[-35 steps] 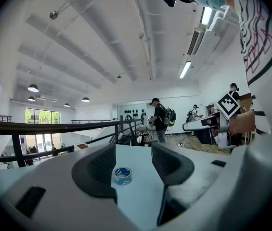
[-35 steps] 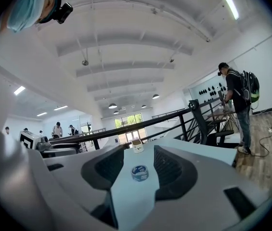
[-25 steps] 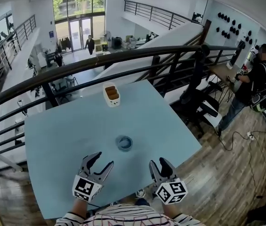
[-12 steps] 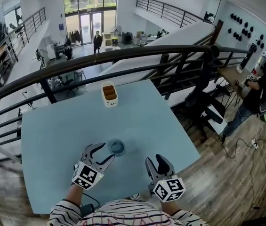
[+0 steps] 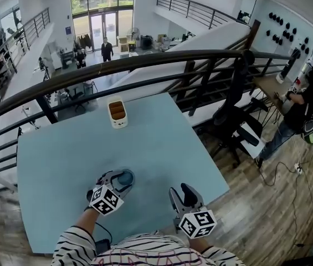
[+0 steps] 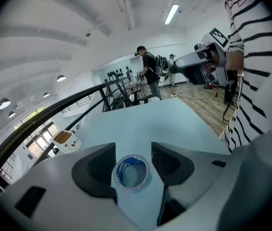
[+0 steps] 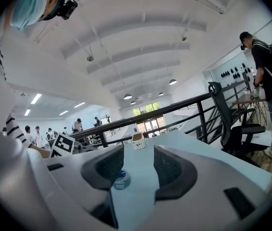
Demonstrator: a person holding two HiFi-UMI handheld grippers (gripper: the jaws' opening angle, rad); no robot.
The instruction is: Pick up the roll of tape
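Observation:
The roll of tape [image 5: 126, 177] is a small ring with a blue inner core, lying flat on the light blue table [image 5: 162, 132]. My left gripper [image 5: 122, 180] is open and straddles it. In the left gripper view the roll of tape [image 6: 132, 172] sits between the two dark pads [image 6: 97, 165], close to both, and the left gripper [image 6: 133, 151] is not closed on it. My right gripper [image 5: 179, 193] hovers open and empty near the table's front edge, to the right of the tape. From the right gripper [image 7: 138, 167] view the roll of tape [image 7: 121, 178] shows low by the left jaw.
A white container with brown contents [image 5: 117, 113] stands at the table's far side and also shows as the white container [image 7: 137, 140] ahead. A dark railing [image 5: 145, 60] curves behind the table. An office chair [image 5: 234, 126] and a standing person [image 5: 311, 93] are at the right.
My left gripper has moved forward and right until its jaws stand on both sides of the tape. The right gripper has stayed near the front edge. The head view has shifted slightly.

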